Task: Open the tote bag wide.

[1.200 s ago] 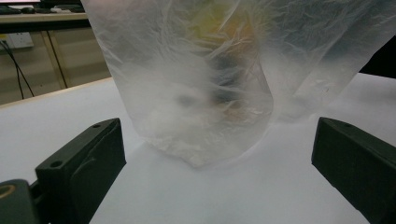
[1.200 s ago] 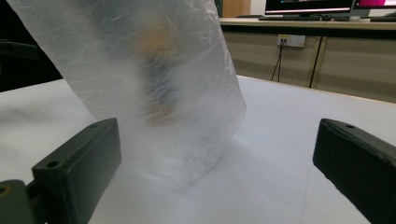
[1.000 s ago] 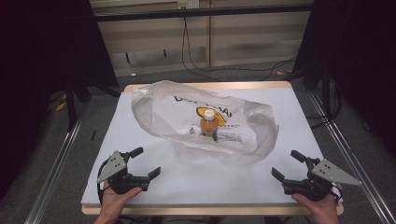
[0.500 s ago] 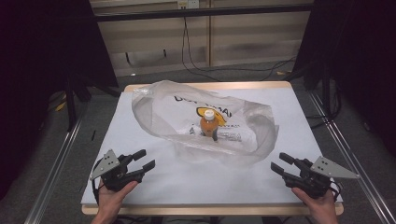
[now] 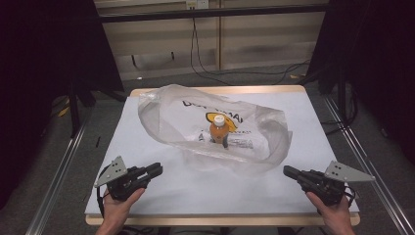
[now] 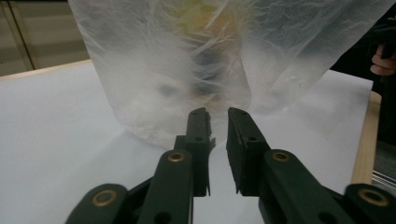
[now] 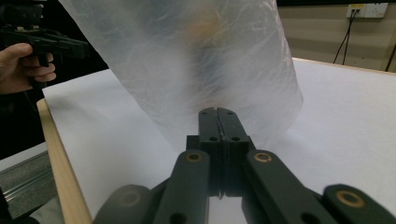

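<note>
The clear plastic bag (image 5: 215,129) sits mid-counter (image 5: 342,132) with 1 orange bottle (image 5: 219,131) upright inside; the left hand-held gripper (image 5: 155,170) waits near its front-left edge, jaws just closing to a narrow empty gap; the right hand-held gripper (image 5: 289,172), front right, has just closed fully on nothing.

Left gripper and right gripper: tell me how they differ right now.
The left gripper keeps a narrow gap between its jaws; the right gripper has its jaws pressed flat together. The left sits at the table's near-left corner, the right at its near-right. Both have just been closing, hold nothing, and point at the bag.
</note>
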`<control>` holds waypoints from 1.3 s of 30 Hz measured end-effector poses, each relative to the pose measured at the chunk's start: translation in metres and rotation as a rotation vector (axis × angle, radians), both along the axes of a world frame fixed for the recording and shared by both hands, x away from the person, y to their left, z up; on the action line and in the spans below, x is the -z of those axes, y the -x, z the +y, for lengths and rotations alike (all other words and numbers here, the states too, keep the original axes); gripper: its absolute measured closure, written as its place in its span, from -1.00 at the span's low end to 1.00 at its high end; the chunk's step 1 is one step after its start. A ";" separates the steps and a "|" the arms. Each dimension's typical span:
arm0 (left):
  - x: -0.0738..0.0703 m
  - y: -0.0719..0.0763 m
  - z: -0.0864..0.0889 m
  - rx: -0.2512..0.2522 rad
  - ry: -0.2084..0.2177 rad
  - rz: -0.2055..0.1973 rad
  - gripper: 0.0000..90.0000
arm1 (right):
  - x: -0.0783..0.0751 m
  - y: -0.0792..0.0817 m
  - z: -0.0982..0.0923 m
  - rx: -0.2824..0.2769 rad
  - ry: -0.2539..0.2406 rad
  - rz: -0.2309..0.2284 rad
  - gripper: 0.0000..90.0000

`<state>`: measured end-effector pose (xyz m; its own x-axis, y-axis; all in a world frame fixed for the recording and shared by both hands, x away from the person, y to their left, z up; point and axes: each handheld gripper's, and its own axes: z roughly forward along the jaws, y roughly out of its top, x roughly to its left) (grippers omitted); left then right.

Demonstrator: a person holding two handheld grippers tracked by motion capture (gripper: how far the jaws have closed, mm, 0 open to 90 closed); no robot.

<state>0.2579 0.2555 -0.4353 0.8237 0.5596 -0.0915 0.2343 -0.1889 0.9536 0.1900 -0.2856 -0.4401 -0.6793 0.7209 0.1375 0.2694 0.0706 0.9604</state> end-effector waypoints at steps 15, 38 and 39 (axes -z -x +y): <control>-0.026 0.000 -0.010 0.067 0.048 0.007 1.00 | -0.037 -0.017 0.003 -0.081 -0.066 0.009 1.00; -0.092 -0.004 -0.027 0.142 0.114 -0.140 1.00 | -0.109 -0.032 0.015 -0.126 -0.105 -0.098 1.00; -0.096 -0.003 -0.028 0.146 0.126 -0.144 1.00 | -0.112 -0.033 0.015 -0.131 -0.110 -0.105 1.00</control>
<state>0.2610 0.2276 -0.3397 0.9048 0.4248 -0.0289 0.0730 -0.0880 0.9934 0.2226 -0.2702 -0.3280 -0.7812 0.6097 0.1337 0.1626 -0.0080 0.9867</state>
